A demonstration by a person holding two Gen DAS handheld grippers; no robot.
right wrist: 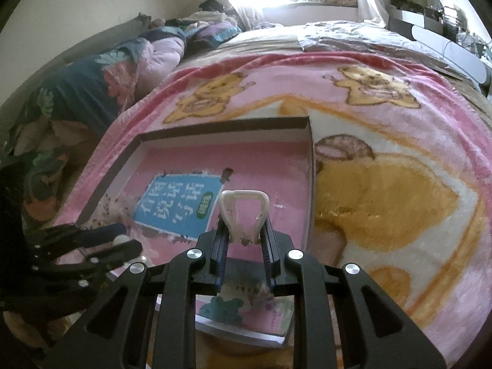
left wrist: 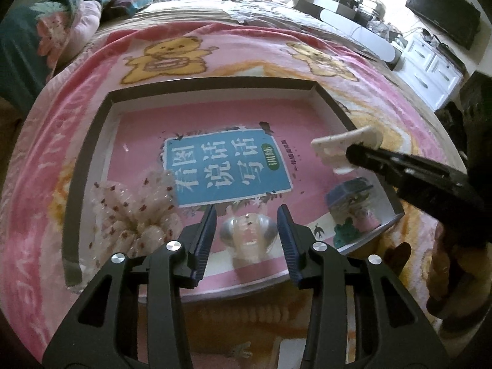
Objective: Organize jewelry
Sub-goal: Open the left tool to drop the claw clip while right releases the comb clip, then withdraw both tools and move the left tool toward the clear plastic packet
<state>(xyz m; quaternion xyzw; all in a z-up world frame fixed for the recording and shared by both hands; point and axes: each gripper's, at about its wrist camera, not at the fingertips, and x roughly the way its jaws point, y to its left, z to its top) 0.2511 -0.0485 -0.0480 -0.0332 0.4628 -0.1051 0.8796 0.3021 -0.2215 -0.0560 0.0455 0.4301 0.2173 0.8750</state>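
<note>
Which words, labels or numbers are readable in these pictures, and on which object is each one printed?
"看图说话写话", large white characters on the blue panel of the pink book cover lying in the shallow box.
"训练", on the small green oval beside that panel.
Red lettering along the blanket's pink border: too distorted to read.
A thin line of print right of the panel: too small to read.

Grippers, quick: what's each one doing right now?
Left gripper: open, jaws either side of a clear hair clip.
Right gripper: shut on a white hair clip.
</note>
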